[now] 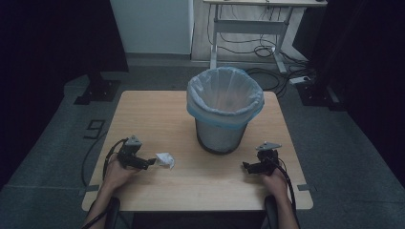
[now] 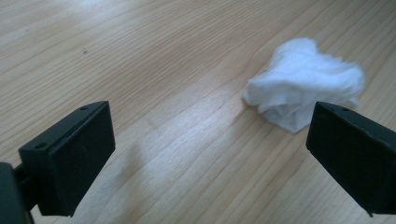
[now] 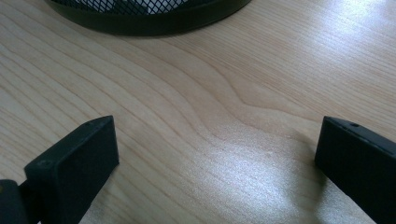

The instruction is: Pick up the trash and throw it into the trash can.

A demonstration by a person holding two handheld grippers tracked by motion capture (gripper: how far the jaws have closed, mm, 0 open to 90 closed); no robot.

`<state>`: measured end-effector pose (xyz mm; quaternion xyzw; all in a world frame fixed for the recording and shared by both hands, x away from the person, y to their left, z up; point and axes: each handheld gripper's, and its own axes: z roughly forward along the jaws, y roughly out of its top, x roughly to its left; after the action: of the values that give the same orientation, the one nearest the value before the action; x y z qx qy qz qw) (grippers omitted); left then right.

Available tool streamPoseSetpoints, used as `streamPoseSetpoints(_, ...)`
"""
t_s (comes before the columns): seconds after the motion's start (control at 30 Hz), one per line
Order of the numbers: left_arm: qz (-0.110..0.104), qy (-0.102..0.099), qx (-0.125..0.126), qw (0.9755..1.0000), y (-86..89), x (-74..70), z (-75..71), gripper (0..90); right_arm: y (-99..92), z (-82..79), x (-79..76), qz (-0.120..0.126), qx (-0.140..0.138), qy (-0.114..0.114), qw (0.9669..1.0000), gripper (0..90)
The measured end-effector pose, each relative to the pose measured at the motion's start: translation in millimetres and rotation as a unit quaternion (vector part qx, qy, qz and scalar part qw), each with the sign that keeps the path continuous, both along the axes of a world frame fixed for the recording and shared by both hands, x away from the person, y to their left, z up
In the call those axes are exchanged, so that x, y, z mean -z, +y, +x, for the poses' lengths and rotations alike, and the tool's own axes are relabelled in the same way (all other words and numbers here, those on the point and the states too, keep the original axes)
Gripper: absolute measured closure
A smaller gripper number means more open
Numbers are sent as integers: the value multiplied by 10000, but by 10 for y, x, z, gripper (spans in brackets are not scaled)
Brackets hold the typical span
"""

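Observation:
A crumpled white tissue (image 1: 165,160) lies on the wooden table (image 1: 157,119), left of centre near the front. My left gripper (image 1: 152,162) sits just left of it, open, jaws pointing at it. In the left gripper view the tissue (image 2: 303,91) rests ahead and to the right, just beyond the right jaw, not between the jaws. My right gripper (image 1: 246,166) is at the front right, open, with bare wood between its jaws. A black mesh bin (image 1: 223,112) with a white liner stands mid-table; its base (image 3: 149,14) shows in the right gripper view.
The table's front edge (image 1: 191,209) runs just ahead of the person's forearms. A white desk frame (image 1: 248,28) and cables stand on the floor behind. Dark curtains hang at both sides.

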<state>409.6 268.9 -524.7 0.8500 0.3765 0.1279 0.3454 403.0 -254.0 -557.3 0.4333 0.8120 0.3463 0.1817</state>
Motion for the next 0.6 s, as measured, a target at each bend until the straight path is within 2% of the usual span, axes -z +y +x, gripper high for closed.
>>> streamPoseSetpoints(0.27, -77, -9, 223, 9997, -153, -45, 5, 27, 0, 0, 0, -2, -1, 0, 10000, 0)
streamPoseSetpoints(0.3, -108, -27, 306, 9995, -216, -66, 15, 28, 0, 0, 0, 0, 0, 3, 10000, 0)
streamPoseSetpoints(0.6, -55, -45, 558, 9984, -475, -78, 64, 37, 0, -2, 0, -1, -4, 0, 10000, 0)
